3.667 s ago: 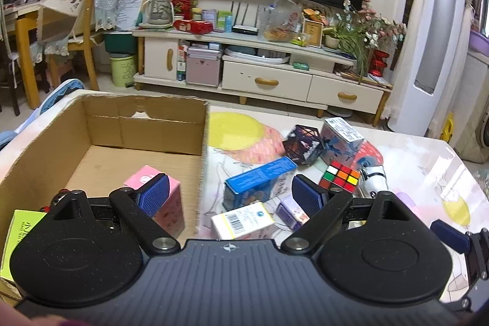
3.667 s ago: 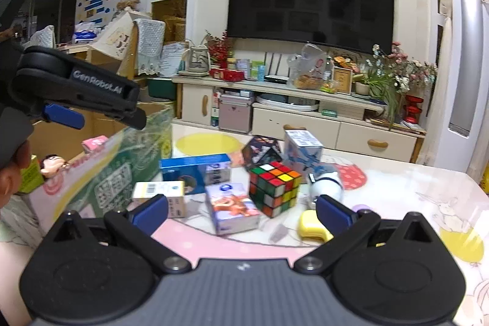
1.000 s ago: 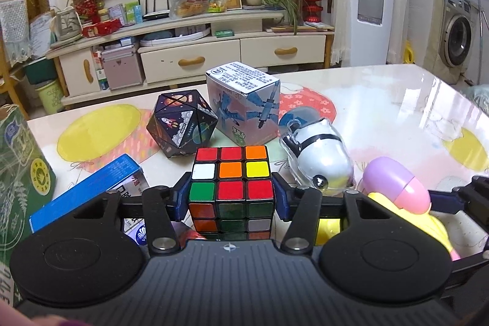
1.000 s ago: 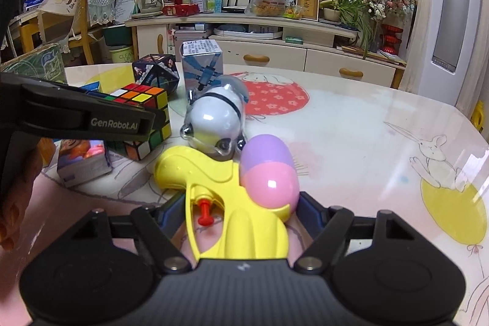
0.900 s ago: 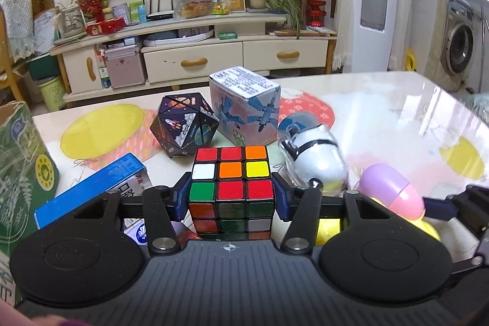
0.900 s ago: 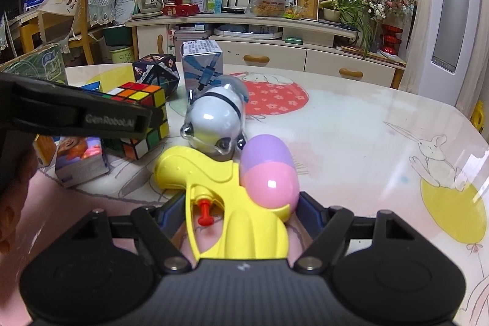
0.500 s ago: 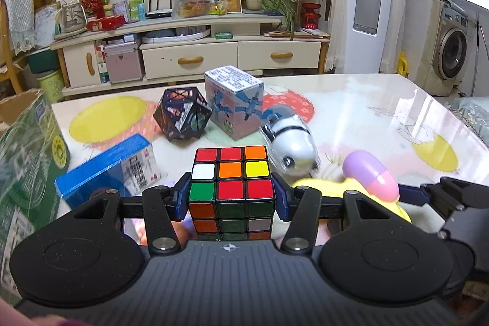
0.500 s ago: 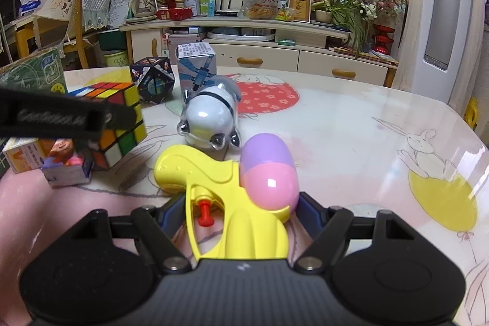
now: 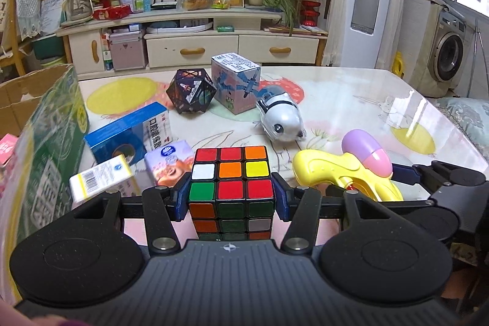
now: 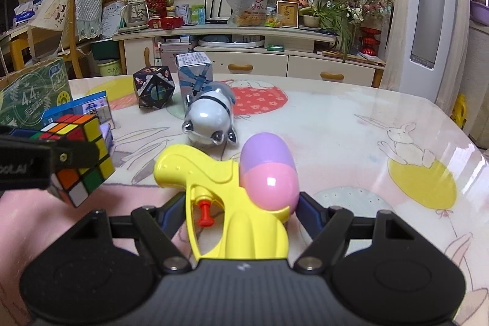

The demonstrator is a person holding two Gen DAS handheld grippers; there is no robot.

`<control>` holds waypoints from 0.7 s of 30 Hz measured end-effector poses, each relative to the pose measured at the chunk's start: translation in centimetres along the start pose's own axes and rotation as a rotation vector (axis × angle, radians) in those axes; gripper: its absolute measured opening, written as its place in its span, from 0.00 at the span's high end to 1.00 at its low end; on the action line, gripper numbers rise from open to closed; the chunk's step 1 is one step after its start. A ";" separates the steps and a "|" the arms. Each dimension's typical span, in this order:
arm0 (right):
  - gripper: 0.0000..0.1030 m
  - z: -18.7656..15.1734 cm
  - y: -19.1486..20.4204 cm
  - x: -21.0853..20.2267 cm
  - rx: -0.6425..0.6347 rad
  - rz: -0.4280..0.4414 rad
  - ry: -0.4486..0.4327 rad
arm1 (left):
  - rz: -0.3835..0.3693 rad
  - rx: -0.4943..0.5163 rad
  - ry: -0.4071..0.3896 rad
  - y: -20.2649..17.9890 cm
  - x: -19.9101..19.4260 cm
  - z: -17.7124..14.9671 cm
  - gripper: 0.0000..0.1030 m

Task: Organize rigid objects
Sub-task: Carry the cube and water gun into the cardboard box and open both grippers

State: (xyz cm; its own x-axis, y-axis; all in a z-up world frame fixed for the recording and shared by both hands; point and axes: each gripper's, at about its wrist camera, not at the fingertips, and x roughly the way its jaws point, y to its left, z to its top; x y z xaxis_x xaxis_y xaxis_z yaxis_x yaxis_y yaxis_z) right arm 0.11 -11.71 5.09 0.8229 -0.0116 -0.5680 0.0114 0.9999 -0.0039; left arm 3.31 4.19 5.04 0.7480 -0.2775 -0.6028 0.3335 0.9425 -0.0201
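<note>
Cube and water pistol are both off the surface now, where a second ago the cube sat low among the boxes and the pistol lay on the cloth. The left hand-held gripper is clenched on the cube's two side faces, and in the right view the cube hangs clear above the pink cloth. The right hand-held gripper grasps the yellow pistol with its pink-and-purple tank, the blue pads pressing it from either side. The view has drawn back, so the green carton shows at the left edge again. Both picks look done; the carry to the carton seems the step in hand. The panda toy, the dark polyhedron and several small boxes remain to be cleared.
</note>
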 end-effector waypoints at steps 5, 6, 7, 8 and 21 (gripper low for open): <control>0.27 -0.4 0.6 -1.0 -0.004 -0.005 -0.003 | -0.016 -0.008 0.007 0.4 -1.3 -0.6 0.37; 0.27 -0.4 0.7 -1.2 -0.003 -0.004 -0.004 | -0.021 -0.008 0.009 0.4 -1.5 -0.7 0.37; 0.27 -0.5 0.8 -1.5 -0.002 -0.004 -0.005 | -0.026 -0.010 0.011 0.5 -1.7 -0.7 0.37; 0.27 -0.5 0.8 -1.7 -0.002 -0.003 -0.006 | -0.032 -0.012 0.010 0.6 -1.9 -0.6 0.37; 0.27 -0.1 3.7 -6.1 -0.076 -0.011 -0.055 | -0.090 -0.026 -0.063 2.6 -5.1 1.0 0.37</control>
State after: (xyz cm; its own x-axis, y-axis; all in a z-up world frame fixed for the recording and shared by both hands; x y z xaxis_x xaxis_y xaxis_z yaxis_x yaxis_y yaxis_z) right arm -4.87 -7.95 8.46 0.8531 -0.0202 -0.5213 -0.0210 0.9971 -0.0730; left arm 0.92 7.83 8.92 0.7505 -0.3717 -0.5465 0.3865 0.9176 -0.0934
